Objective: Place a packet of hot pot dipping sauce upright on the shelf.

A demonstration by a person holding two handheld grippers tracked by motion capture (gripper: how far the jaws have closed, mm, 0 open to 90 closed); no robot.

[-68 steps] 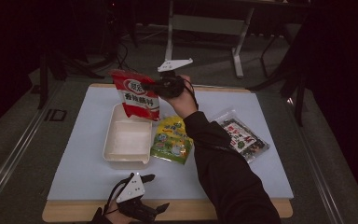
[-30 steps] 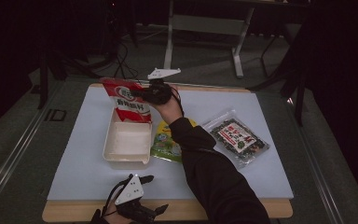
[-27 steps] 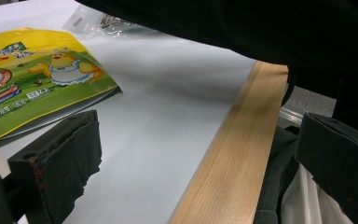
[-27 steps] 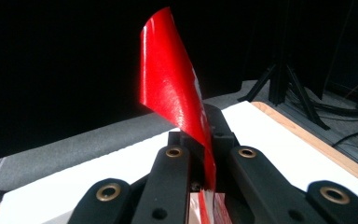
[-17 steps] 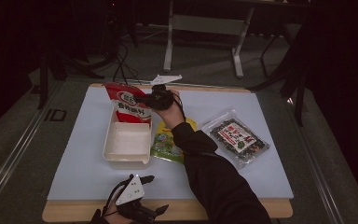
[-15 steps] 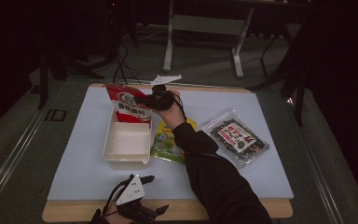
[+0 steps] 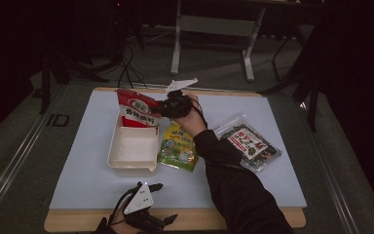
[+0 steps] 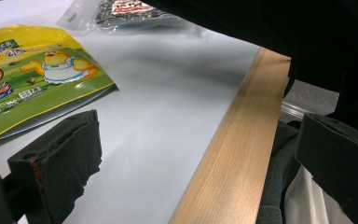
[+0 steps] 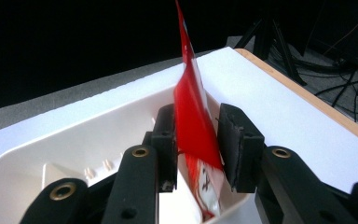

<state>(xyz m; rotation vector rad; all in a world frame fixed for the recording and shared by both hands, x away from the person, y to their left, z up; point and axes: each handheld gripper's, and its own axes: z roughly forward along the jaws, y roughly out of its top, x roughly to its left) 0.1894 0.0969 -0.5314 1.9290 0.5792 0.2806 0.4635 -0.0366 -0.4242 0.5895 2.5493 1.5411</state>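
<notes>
Right gripper (image 7: 163, 108) is clamping the red packet (image 7: 137, 108) over the white tray (image 7: 132, 148); yellow packet (image 7: 178, 147) is lying just beside; left gripper (image 7: 148, 202) jaws are standing apart.

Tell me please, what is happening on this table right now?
A person works with a gripper in each hand. The right gripper holds a red packet upright over the far end of a white tray. The left gripper rests open at the table's near edge. A yellow packet and a clear packet lie beside the tray.
</notes>
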